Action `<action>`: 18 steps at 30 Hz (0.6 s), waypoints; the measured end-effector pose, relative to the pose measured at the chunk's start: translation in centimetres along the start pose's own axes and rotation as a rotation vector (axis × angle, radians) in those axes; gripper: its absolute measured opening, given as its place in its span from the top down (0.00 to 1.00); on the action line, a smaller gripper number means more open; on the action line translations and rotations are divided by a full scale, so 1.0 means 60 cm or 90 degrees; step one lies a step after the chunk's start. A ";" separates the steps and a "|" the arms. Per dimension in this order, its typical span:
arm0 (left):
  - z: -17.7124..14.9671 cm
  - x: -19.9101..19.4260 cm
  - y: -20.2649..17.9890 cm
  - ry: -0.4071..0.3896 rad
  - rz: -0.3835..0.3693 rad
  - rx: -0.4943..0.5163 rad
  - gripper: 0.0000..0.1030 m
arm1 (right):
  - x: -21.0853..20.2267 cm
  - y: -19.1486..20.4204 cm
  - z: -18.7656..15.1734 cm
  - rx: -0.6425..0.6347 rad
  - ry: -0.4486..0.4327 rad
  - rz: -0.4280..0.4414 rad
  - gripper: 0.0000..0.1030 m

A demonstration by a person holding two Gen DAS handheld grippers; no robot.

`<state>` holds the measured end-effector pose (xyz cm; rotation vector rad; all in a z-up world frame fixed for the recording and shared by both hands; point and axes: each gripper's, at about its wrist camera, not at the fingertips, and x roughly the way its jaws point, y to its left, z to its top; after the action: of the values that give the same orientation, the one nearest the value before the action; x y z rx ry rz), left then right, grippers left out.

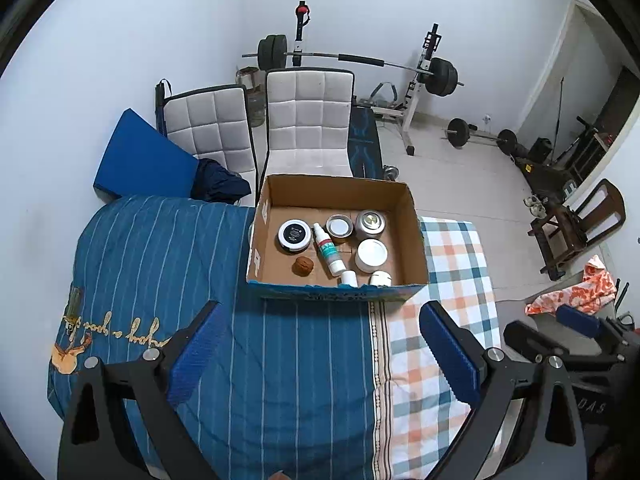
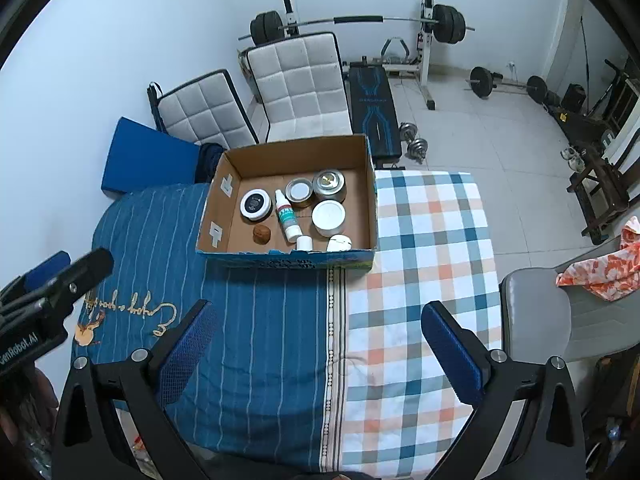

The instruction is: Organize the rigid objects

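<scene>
An open cardboard box (image 1: 412,216) (image 2: 370,184) stands at the far edge of the cloth-covered table. Inside lie a black-lidded jar (image 1: 295,233) (image 2: 255,204), a white spray bottle (image 1: 328,250) (image 2: 287,216), a walnut (image 1: 303,266) (image 2: 262,234), a metal tin (image 1: 369,223) (image 2: 329,184), a glass-lidded jar (image 1: 339,228) (image 2: 300,191), a white jar (image 1: 372,255) (image 2: 328,217) and two small white containers (image 1: 349,277) (image 2: 339,243). My left gripper (image 1: 320,350) is open and empty, above the table short of the box. My right gripper (image 2: 320,344) is open and empty too, beside it.
A blue striped cloth (image 1: 280,360) and a checked cloth (image 2: 420,280) cover the table. Two white padded chairs (image 1: 308,120) stand behind the box. A weight bench with a barbell (image 2: 360,20), dumbbells (image 2: 416,140), a grey chair (image 2: 536,320) and wooden chairs (image 1: 576,224) stand around.
</scene>
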<state>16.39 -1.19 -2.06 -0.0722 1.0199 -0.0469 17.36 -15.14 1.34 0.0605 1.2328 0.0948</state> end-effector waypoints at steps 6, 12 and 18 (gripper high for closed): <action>-0.011 -0.037 -0.004 -0.025 0.011 0.013 0.04 | -0.056 0.000 -0.007 -0.005 -0.039 -0.017 0.00; -0.017 -0.049 -0.001 -0.043 0.017 0.008 0.04 | -0.091 -0.004 -0.008 -0.002 -0.073 -0.046 0.00; -0.020 -0.049 -0.001 -0.044 0.012 0.001 0.04 | -0.105 -0.007 -0.008 0.004 -0.086 -0.057 0.00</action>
<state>13.82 -1.06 -0.19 -0.0630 0.9521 -0.0279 14.86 -16.21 7.07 0.0178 1.0990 0.0089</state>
